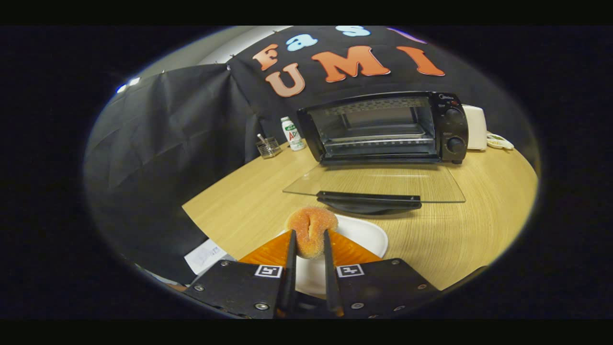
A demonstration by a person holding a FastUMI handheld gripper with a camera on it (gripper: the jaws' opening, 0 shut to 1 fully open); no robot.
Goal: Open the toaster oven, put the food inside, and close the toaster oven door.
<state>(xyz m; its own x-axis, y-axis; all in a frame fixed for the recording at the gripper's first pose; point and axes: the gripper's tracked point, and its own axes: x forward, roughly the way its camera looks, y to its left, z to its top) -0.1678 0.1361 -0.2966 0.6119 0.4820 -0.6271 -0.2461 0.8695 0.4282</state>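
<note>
The toaster oven point(383, 127) stands at the far side of the wooden table point(479, 215), its glass door point(373, 184) already dropped flat toward us with the dark handle point(368, 199) at the near lip, so the cavity and its rack point(373, 139) lie open. We judge the step in hand to be carrying the food in: the gripper point(310, 239) is clenched on the sugared pastry point(311, 230), both fingers pressing its sides, just above the white plate point(364, 235) at the near edge. To do it well we would lift enough to clear that handle — it sits squarely between the plate and the cavity — then travel level over the glass and set the pastry on the rack without squeezing harder, since it looks soft. Right of the oven stands a white appliance point(475, 127) with its cord; to the left are a small bottle point(292, 134) and a clear holder point(268, 146), both well off our path.
</note>
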